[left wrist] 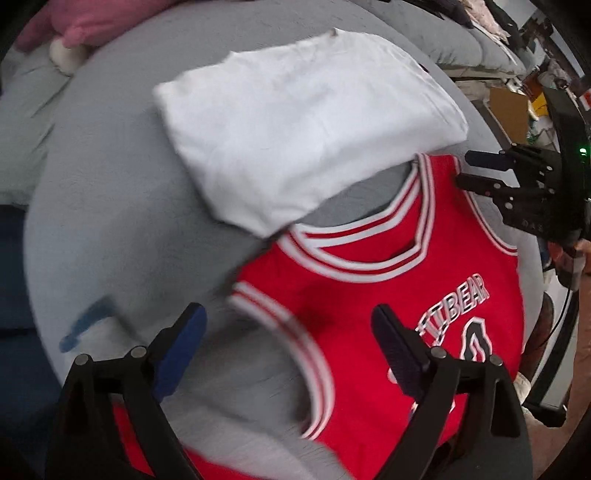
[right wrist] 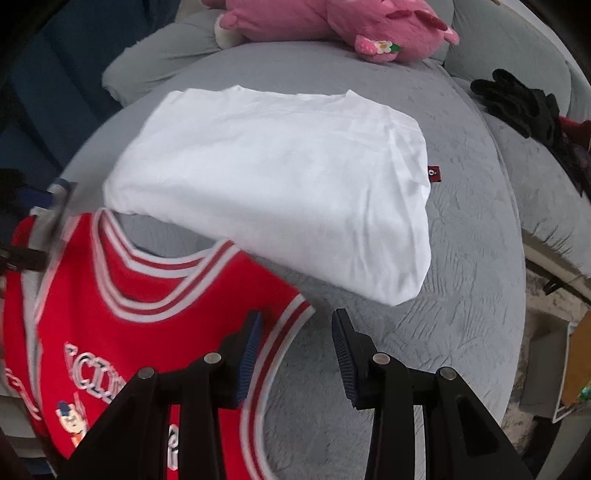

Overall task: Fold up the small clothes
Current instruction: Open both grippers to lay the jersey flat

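Blur smears your jersey's (left wrist: 369,295) left armhole, and its hem runs out of frame. It lies flat on the grey cushion (right wrist: 461,258), collar tucked under the folded white shirt (right wrist: 280,177). Pink plush (right wrist: 332,26) sits at the far edge. Your left gripper (left wrist: 288,354) gapes wide, empty; your right gripper (right wrist: 295,354) stands partly open over the shoulder strap, gripping nothing.

Two garments are laid out on one grey cushion (right wrist: 461,236): one folded white shirt (right wrist: 280,184) and one red jersey (right wrist: 122,295); one small red tag (right wrist: 435,173) is seen at the shirt's edge; one pink plush toy (right wrist: 332,26) is counted at the far side; one heap of black cloth (right wrist: 524,103) is seen; two grippers are counted, the left gripper (left wrist: 288,354) and the right gripper (right wrist: 295,354).
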Available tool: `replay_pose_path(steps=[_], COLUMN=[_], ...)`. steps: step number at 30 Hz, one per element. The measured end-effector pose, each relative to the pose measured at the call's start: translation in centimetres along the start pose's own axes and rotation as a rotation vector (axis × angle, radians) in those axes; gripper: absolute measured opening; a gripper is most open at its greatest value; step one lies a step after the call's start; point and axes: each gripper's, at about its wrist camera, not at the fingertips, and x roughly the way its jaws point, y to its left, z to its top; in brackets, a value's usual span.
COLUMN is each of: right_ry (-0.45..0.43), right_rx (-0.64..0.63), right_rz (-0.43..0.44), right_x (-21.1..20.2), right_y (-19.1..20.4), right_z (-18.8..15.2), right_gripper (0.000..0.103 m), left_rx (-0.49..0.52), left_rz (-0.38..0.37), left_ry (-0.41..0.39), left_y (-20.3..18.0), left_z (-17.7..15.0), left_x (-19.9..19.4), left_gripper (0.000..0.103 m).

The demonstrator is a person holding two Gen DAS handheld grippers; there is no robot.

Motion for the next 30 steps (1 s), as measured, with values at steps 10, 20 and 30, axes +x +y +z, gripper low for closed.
replay_pose_path(steps=[10, 20, 30], right_ry=[0.005, -0.076, -0.099], right_rx=[0.011, -0.004, -0.077], right_rz=[-0.06, -0.027, -0.015], right_x=[-0.2, -9.1, -13.9], right_y=[-0.3, 2.9, 7.6], right_z=[0.2, -7.9, -17.8], right_gripper=[0.041, 0.056, 0.064], left_rx=[-0.149, -0.083, -0.072], left_rz=[-0.002, 0.13, 0.237], left_ry=[-0.18, -0.249, -0.392], left_y=[2.3, -4.6, -11.7], left_z=[-4.8, -14.7, -21.7], left_x=[-5.6, -7.0, -7.6], left_gripper=[0.09, 0.09, 0.09])
